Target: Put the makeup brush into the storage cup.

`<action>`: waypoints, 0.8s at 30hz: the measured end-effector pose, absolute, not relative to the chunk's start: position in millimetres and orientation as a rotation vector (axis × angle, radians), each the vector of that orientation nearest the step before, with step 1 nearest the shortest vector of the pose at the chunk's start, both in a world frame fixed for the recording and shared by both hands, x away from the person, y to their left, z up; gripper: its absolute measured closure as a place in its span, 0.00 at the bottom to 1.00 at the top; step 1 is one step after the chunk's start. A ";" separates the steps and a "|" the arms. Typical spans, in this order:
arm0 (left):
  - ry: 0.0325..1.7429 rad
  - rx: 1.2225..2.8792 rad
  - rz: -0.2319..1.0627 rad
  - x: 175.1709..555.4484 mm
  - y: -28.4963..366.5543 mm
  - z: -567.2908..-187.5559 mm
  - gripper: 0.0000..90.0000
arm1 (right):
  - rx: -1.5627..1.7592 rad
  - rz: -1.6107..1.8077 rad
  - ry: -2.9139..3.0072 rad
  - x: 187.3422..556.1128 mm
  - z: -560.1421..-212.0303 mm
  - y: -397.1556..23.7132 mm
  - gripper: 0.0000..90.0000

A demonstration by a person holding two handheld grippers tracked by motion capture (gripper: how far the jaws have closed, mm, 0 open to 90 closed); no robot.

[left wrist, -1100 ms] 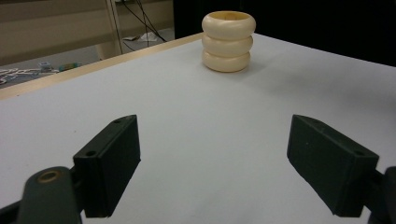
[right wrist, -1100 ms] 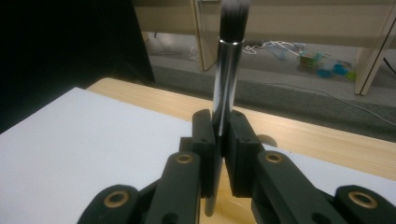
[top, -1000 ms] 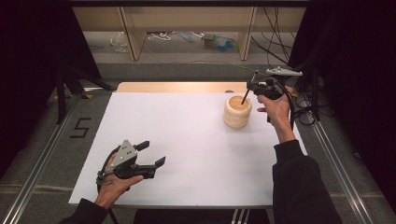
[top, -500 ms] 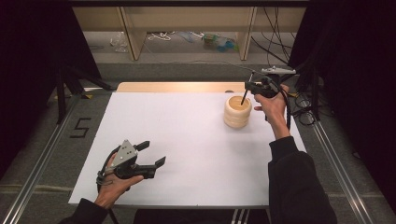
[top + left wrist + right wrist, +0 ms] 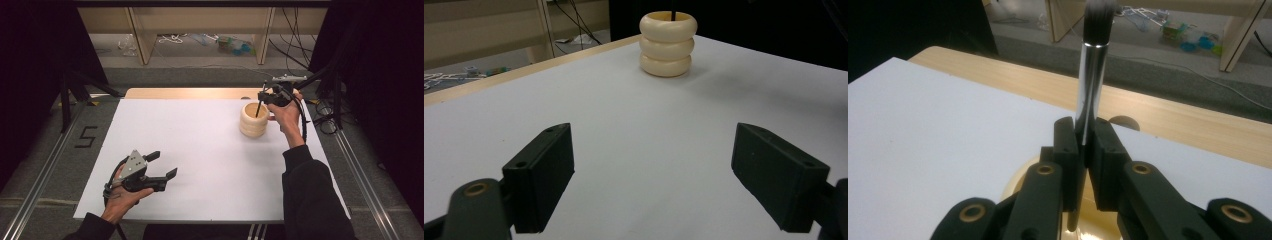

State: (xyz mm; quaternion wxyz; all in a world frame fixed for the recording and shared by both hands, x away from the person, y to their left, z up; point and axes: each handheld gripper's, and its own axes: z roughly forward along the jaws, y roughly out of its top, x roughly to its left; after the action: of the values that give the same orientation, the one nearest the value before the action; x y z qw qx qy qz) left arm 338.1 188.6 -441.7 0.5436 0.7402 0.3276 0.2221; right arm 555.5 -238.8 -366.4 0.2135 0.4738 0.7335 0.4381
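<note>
L gripper (image 5: 159, 165) rests near the table's (image 5: 200, 150) front-left edge, jaws spread wide, nothing between; cream ribbed holder (image 5: 253, 120) stands far-right; R gripper (image 5: 1085, 150) above it, jaws clamped on the brush (image 5: 1092, 75) at its metal ferrule, handle tip in the cup; brush prob light, stiff, ferrule slick, so grip firm; holder likely tips easily.

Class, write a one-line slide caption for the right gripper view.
Right gripper shut on a brush, bristles up, handle lowered into the cream ringed holder on the white table.
</note>
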 end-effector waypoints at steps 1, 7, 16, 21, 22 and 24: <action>0.778 1.757 0.527 338.1 188.6 -441.7 0.19 | 1.310 1.212 2.038 556.5 -367.5 -238.5 0.93; 0.777 1.758 0.528 337.8 188.8 -441.7 0.19 | 1.316 1.170 2.073 557.3 -374.4 -235.9 0.93; 0.786 1.754 0.521 337.3 188.1 -441.6 0.19 | 1.336 1.135 2.114 558.7 -385.0 -236.9 0.91; 0.780 1.757 0.527 337.6 188.6 -441.5 0.19 | 1.365 1.139 2.089 558.5 -385.0 -237.5 0.79; 0.788 1.754 0.520 337.0 188.2 -441.8 0.19 | 1.367 1.136 2.065 557.7 -383.2 -239.1 0.68; 0.778 1.759 0.531 337.6 189.1 -441.5 0.19 | 1.385 1.146 2.037 555.8 -380.2 -240.4 0.55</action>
State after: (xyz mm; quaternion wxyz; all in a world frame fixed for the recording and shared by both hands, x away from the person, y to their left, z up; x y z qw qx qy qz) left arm 337.6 189.1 -441.5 0.5422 0.7408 0.3276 0.2236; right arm 555.8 -240.4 -380.2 0.2110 0.4984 0.7328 0.4123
